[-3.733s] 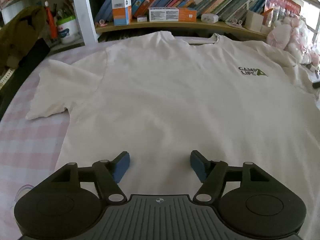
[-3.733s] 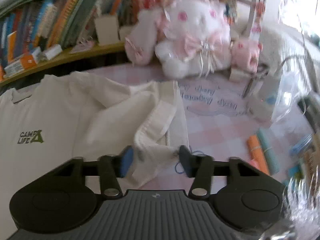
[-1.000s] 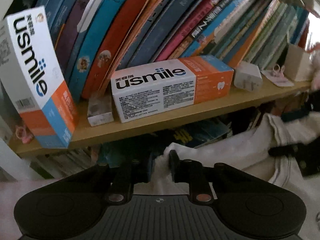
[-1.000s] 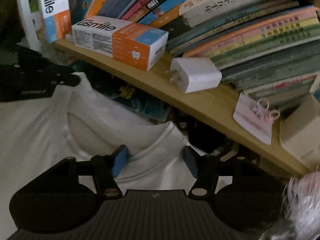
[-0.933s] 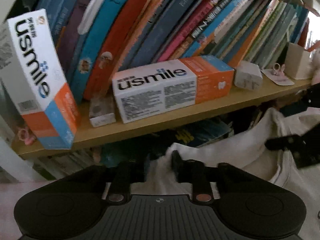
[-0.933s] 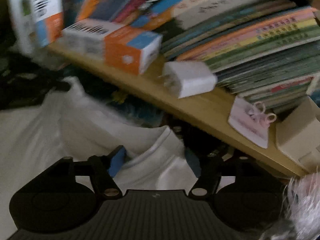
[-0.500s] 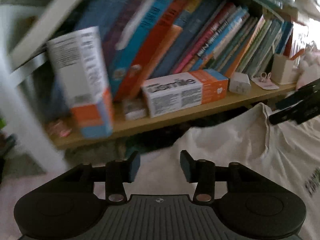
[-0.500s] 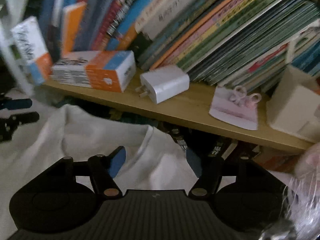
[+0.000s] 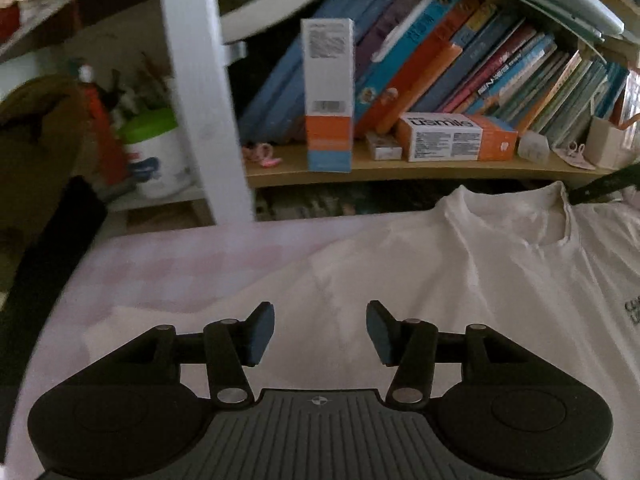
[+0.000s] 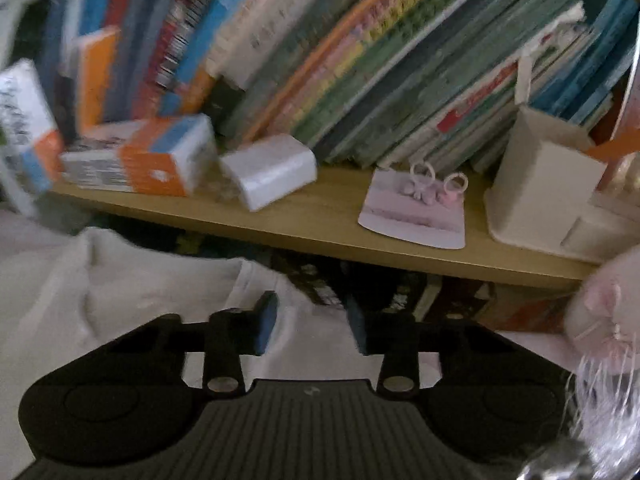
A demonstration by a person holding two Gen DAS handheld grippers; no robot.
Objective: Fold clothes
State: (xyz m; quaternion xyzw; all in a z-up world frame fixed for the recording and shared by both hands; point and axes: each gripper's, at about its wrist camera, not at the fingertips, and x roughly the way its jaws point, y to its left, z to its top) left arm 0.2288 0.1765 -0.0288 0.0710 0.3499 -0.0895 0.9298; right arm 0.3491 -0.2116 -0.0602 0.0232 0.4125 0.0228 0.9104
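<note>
Your left gripper (image 9: 320,330) is hovering over the T-shirt (image 9: 460,280), fingers spread wide, gripping nothing. Your right gripper (image 10: 310,326) is hanging empty near its collar, fingers likewise apart

Both wrist cameras look low along their fingers toward the bookshelf (image 9: 400,168), the left from farther back over the shirt (image 9: 460,280), the right, blurred, seemingly close by the collar (image 10: 256,280), sharing the orange box (image 9: 456,142).

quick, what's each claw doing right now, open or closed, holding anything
Left claw: open, holding nothing, over the white T-shirt.
Right claw: open, holding nothing, at the shirt's collar edge.
</note>
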